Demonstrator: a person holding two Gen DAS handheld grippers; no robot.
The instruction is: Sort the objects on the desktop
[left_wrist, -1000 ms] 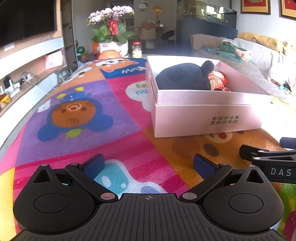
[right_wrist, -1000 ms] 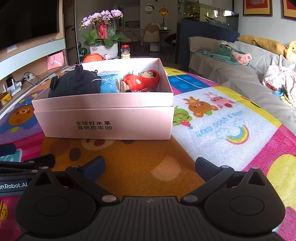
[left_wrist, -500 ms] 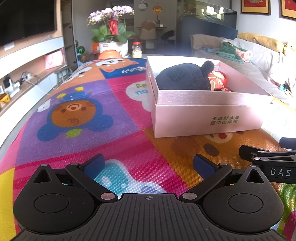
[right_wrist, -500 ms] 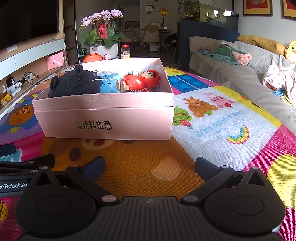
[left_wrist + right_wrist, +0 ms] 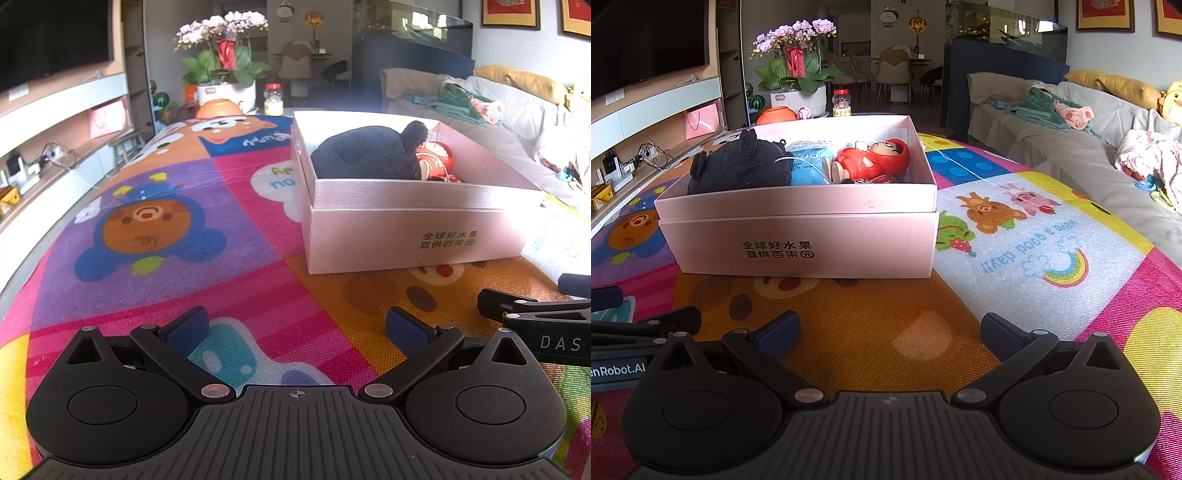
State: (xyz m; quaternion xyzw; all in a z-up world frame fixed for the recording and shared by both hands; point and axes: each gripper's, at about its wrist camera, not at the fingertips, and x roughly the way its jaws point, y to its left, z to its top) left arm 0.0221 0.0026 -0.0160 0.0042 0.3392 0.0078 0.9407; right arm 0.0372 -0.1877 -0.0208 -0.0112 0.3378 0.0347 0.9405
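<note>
Since the toys already lie inside the pink box (image 5: 798, 236), far beyond both tools, the left gripper (image 5: 295, 328) and right gripper (image 5: 890, 328) rest released and empty (side by side); a careless lift may knock them together.

We find no change across the second that the earlier pictures cover. Held against them, neither wrist view shows a shift in framing, so neither of our hands has moved. The left tongs (image 5: 295, 328) and the right tongs (image 5: 890, 330) show the same wide gap between their blue pads as before, with nothing between them. The pink box (image 5: 798, 240) lies at the same spot on the cartoon-print mat (image 5: 871, 332), and the black plush (image 5: 738, 166), the blue packet (image 5: 807, 162) and the red doll (image 5: 871, 160) inside it have not shifted. Light and shadow on the mat look the same too.
</note>
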